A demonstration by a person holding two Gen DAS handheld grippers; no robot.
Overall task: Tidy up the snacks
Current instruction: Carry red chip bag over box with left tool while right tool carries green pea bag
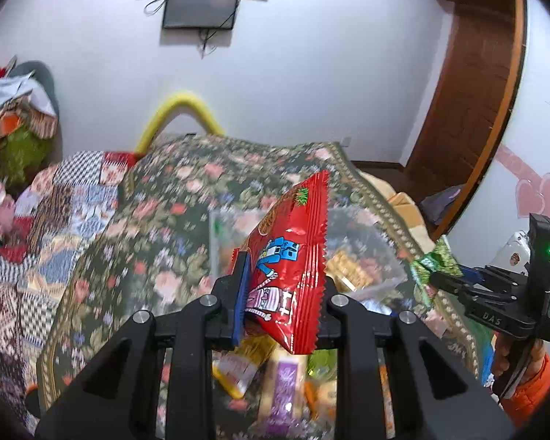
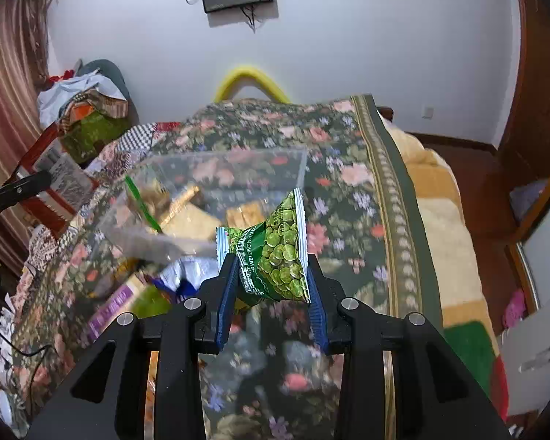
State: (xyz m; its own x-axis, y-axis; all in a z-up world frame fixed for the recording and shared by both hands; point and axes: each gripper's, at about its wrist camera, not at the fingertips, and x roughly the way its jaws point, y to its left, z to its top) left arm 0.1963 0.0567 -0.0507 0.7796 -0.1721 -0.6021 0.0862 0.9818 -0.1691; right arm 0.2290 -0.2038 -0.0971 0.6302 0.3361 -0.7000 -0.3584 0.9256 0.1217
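Jaws of left gripper [image 1: 280, 286] clamp red packet [image 1: 289, 267].

Left tongs [image 1: 282, 289] clamped shut, right tongs [image 2: 271, 278] likewise, both angled seemingly downward

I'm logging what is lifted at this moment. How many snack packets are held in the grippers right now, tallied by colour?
Red packet, in the left gripper: 1
Green packet, in the right gripper: 1
Total held: 2
More snacks lie in the clear box and on the flowered cloth, too blurred to count.
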